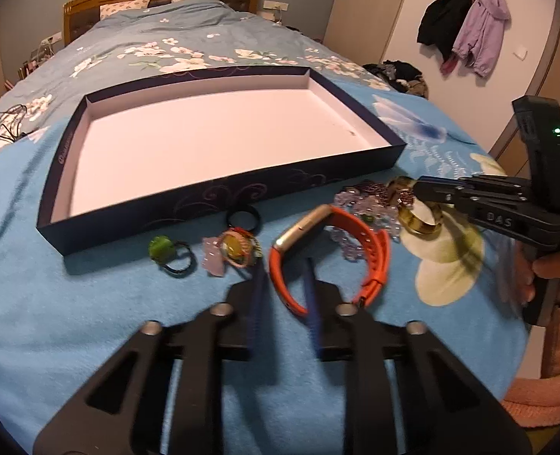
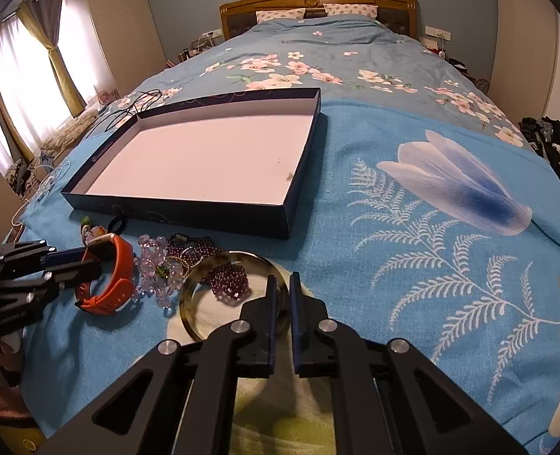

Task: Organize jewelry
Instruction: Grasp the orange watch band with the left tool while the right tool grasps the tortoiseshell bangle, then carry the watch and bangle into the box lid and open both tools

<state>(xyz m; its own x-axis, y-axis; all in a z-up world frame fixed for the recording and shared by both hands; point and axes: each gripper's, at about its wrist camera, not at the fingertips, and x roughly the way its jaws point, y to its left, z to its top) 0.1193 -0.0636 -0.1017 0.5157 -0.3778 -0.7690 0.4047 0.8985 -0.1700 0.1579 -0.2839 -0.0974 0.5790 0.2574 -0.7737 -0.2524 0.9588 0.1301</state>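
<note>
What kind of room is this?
A bedroom, most likely. There is a big bed with a blue flowered quilt, a carved wooden headboard with pillows against it, and coats hanging on wall hooks.

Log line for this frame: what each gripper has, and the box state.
left gripper: shut on orange watch strap | right gripper: shut on bangle rim | box: holds no jewelry | rest: on blanket

Motion-blurred left tool (image 1: 284, 265) fingertips

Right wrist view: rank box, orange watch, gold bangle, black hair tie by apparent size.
1. box
2. gold bangle, though it lies nearest the camera
3. orange watch, close to the bangle
4. black hair tie
</note>
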